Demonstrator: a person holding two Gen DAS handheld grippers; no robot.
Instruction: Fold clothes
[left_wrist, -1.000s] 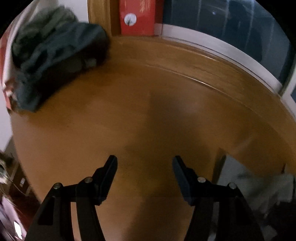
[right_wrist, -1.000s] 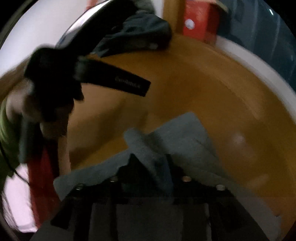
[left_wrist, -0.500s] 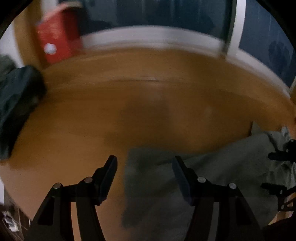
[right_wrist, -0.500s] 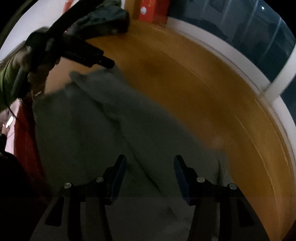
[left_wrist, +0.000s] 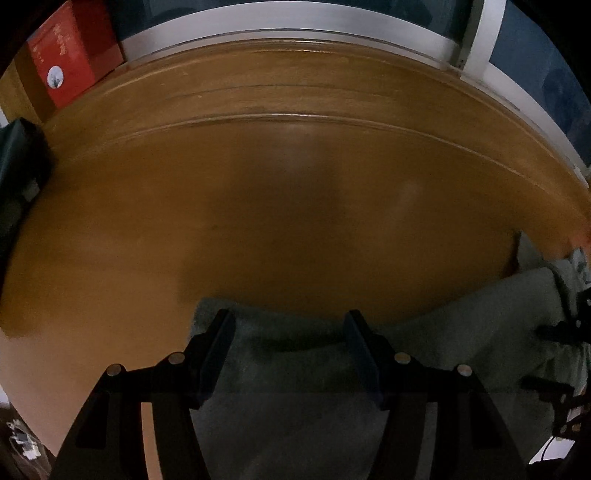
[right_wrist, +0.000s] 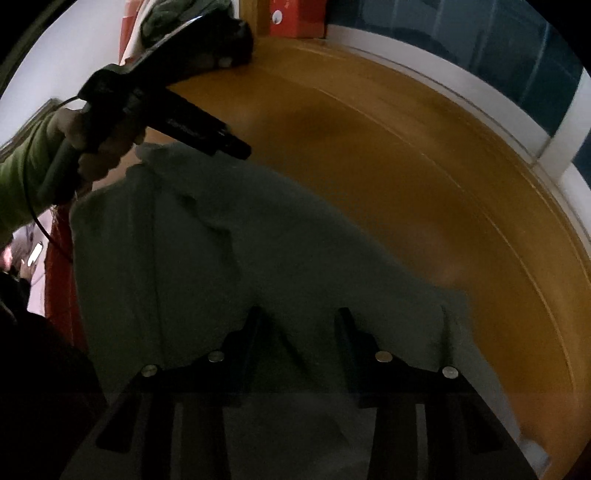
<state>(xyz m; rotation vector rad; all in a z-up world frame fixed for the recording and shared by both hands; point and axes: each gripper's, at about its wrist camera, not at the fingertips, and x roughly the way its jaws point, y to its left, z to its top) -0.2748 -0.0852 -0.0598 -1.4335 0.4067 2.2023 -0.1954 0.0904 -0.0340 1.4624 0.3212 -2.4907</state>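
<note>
A grey garment (right_wrist: 229, 258) lies spread on the round wooden table (right_wrist: 388, 147). My right gripper (right_wrist: 298, 317) hovers over its near part. The jaws are closing with cloth under the gap, and the pads do not press on it. In the left wrist view the garment's far edge (left_wrist: 288, 332) sits between the fingers of my left gripper (left_wrist: 288, 325), which is open and holds nothing. A hand in a green sleeve (right_wrist: 22, 177) holds the left gripper (right_wrist: 236, 149) at the garment's far left corner. The right gripper (left_wrist: 546, 360) shows at the right edge.
A pile of dark clothes (right_wrist: 218, 40) sits at the table's far left, also seen as dark clothes (left_wrist: 18, 166) in the left wrist view. A red box (left_wrist: 70, 59) stands behind it against the window frame (left_wrist: 295, 22). Bare wood stretches beyond the garment.
The right gripper let go of the bunched grey cloth, opened wide, then narrowed over the flat garment. The left gripper swung from the dark pile to the garment's edge.
</note>
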